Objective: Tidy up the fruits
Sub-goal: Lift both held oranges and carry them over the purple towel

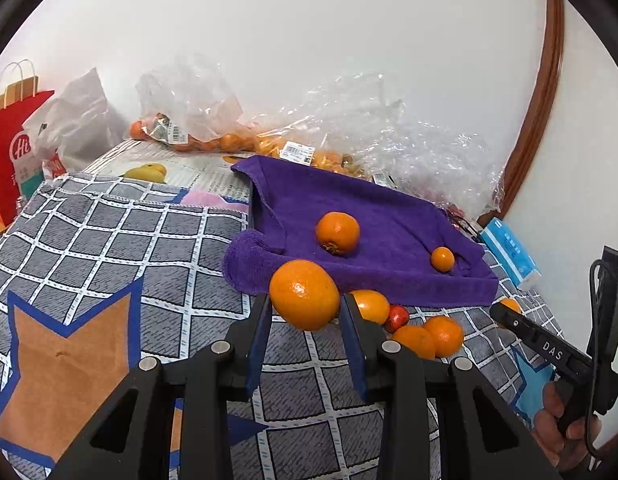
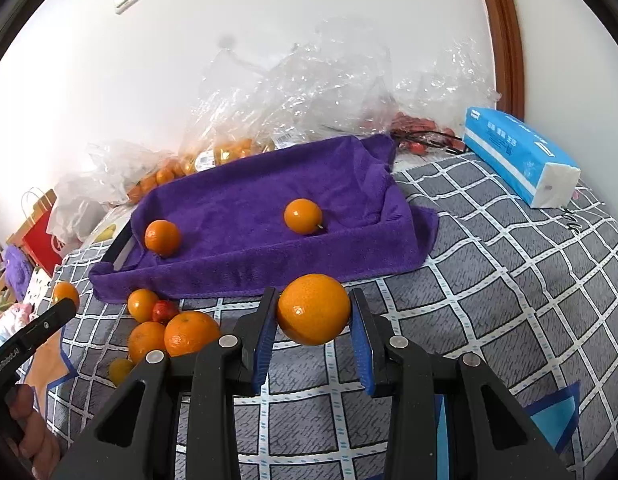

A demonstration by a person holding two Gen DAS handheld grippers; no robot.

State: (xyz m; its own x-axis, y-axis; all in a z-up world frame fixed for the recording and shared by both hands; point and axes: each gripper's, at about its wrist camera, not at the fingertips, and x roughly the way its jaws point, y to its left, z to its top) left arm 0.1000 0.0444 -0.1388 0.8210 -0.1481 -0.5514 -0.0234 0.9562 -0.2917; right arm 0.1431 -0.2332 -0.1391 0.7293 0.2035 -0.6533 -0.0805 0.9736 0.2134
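The left gripper is clamped on a large orange, its blue pads pressing both sides of the fruit, which hangs just in front of the near edge of the purple towel. The right gripper likewise squeezes a second large orange between its pads, held above the checked grey cloth just short of the towel's front fold. The towel is draped over a shallow tray (only a dark rim shows at its left side), and two fruits already lie in it: a mandarin near the left corner and a smaller round orange further right, well apart from each other. On the cloth just in front of the towel's left corner sits a loose cluster of fruit, several oranges touching one another with a small red fruit among them. Behind the towel, against the white wall, crumpled clear plastic bags hold more small oranges. A blue tissue pack lies on the cloth to the right of the towel, and a red paper bag stands at the far left. A hand grips the right gripper's handle at the edge of the left wrist view
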